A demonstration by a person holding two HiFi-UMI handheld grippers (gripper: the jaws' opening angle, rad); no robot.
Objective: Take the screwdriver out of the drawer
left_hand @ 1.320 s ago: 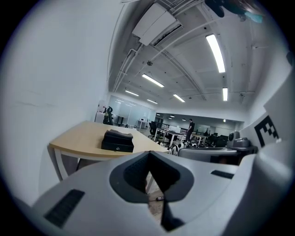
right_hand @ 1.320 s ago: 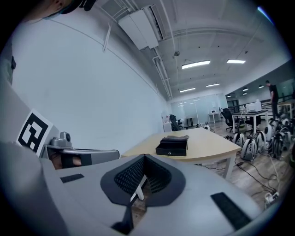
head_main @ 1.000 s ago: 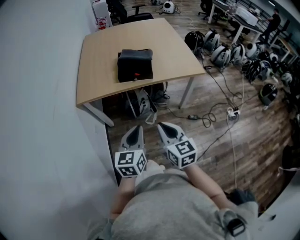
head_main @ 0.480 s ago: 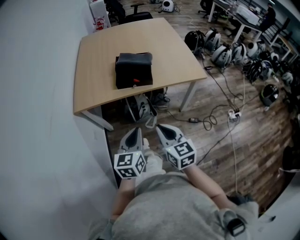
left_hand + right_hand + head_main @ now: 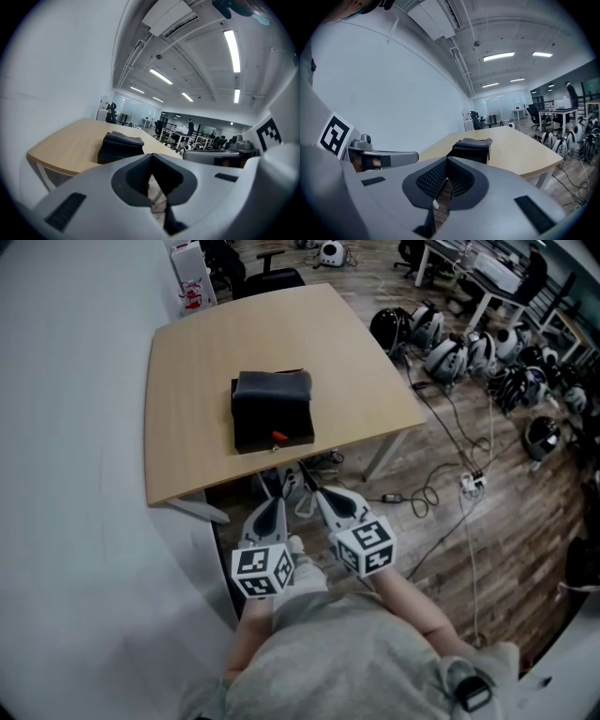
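Plainly, left tool (image 5: 273, 504) and right tool (image 5: 324, 496) are both closed and empty, short of the counter (image 5: 202, 362) bearing the black drawer (image 5: 272, 407).

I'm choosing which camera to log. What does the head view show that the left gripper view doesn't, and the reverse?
Only the head view: floor cables, and the red spot on the front of the black box. Only the left gripper view: ceiling lights, and the left gripper with its jaws closed together, up close. Both: the wooden table and that box.
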